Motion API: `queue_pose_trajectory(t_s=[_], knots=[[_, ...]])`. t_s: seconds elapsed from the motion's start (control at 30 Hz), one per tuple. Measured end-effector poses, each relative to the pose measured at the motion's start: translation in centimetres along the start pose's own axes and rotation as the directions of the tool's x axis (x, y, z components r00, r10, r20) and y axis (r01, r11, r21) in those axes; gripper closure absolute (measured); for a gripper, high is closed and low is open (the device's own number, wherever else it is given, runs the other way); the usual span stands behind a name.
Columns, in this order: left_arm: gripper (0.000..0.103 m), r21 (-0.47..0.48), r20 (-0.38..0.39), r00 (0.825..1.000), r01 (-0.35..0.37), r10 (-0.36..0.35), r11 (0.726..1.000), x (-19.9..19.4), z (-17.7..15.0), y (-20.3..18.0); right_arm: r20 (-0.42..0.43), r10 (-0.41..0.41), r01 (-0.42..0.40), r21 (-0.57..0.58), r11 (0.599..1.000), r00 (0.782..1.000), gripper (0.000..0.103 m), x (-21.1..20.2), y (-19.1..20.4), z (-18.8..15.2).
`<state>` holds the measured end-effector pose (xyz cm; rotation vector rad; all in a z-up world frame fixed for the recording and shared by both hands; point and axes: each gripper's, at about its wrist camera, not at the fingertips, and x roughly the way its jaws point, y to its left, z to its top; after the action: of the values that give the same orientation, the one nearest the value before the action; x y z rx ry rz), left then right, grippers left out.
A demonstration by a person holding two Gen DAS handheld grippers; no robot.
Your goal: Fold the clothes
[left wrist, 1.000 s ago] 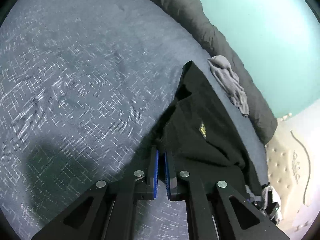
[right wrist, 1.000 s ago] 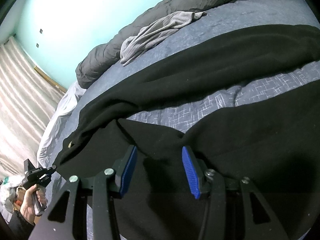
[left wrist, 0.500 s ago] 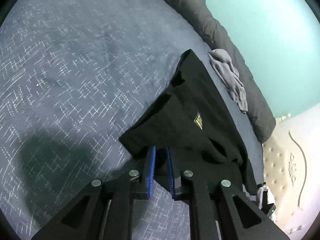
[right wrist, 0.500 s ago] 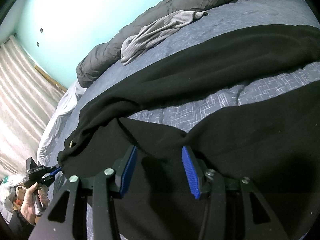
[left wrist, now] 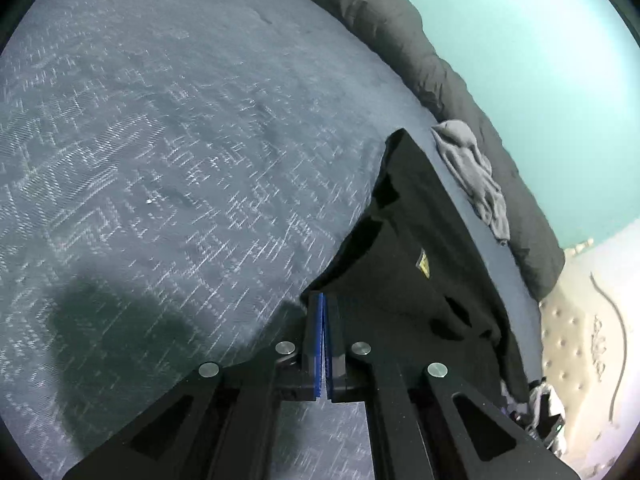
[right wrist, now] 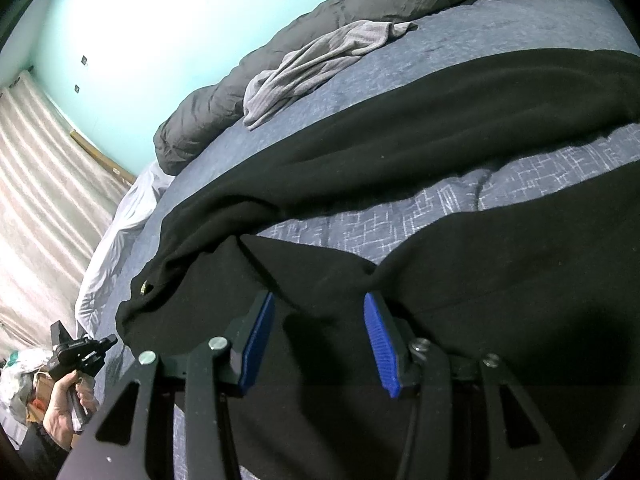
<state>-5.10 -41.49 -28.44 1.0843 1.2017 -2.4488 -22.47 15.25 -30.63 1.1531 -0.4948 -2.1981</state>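
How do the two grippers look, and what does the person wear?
Both the left gripper and the right gripper have black angular frames, silver round bolts and ribbed blue pads. A dark sleeve shows at the wrist.

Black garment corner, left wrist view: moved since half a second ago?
Yes. The black garment corner pulled back right off the blue bedspread, toward the grey duvet.

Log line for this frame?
task: fold clothes | left gripper: shut at black garment edge | right gripper: open over garment | surface: bed
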Motion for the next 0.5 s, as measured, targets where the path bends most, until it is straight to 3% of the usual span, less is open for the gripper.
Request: queue_pose_trajectory(t_s=[0.1, 0.23, 0.3, 0.37, 0.5], knots=[[0.103, 0.036, -0.027, 1.000, -0.001, 0.002, 0.999, 0.2, -0.5, -1.2, -0.001, -0.002, 0.002, 0.003, 1.000, 1.000, 0.055, 0.0, 0.0, 0.0], [0.102, 0.015, -0.079, 0.997, 0.022, -0.021, 1.000, 1.5, -0.7, -2.3, 0.000, 0.001, -0.001, 0.004, 1.000, 1.000, 0.055, 0.0, 0.1, -0.1], [0.093, 0.013, -0.104, 0.994, 0.033, -0.031, 0.999, 2.1, -1.1, -3.0, 0.004, 0.004, -0.004, 0.005, 1.000, 1.000, 0.055, -0.1, 0.0, 0.0], [0.067, 0.013, -0.111, 0.993, 0.038, -0.036, 0.999, 2.4, -1.3, -3.2, 0.006, 0.006, -0.006, 0.008, 1.000, 1.000, 0.055, -0.2, -0.1, 0.1], [0.063, -0.018, -0.095, 0.994, 0.043, -0.045, 0.999, 3.1, -1.3, -2.8, 0.008, 0.012, -0.012, 0.010, 1.000, 1.000, 0.055, -0.4, 0.0, 0.1]])
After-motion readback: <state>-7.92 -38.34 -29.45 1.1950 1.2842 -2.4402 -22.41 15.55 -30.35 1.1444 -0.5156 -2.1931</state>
